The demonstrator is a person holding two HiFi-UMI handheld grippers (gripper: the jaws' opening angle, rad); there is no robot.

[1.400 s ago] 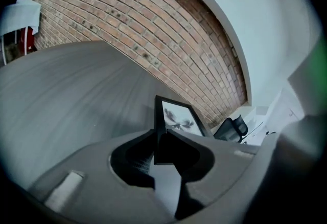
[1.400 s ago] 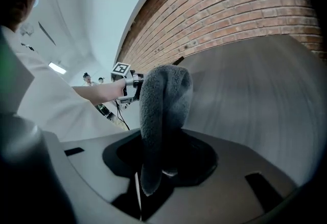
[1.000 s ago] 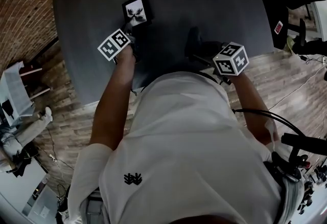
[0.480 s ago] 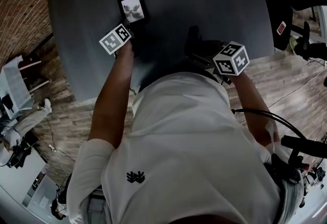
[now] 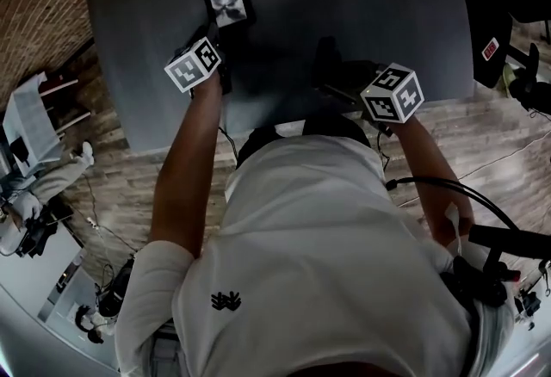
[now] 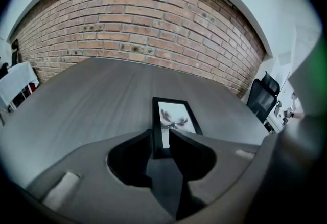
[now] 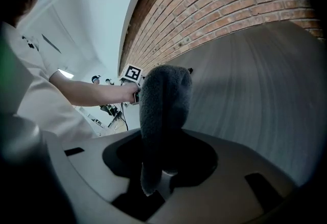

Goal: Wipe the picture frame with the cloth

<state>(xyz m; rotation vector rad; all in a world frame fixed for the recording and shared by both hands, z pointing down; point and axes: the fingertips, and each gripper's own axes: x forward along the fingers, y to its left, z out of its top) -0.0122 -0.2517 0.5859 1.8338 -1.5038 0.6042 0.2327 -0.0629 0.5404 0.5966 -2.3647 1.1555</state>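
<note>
Clamping cloth [image 7: 163,110], right claw [image 7: 162,174], jaws mostly covered

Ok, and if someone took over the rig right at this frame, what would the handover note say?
Left gripper: jaws have just been opening. They are now open, with the near end of the picture frame between them, not clamped.
Right gripper: shut on the grey cloth, over the table to the right of the frame, not touching it.
Frame: lying flat on the table.
Done: cloth is in hand.
Left: bring the cloth over and wipe the frame. Whether any wiping has already happened can't be told.
</note>
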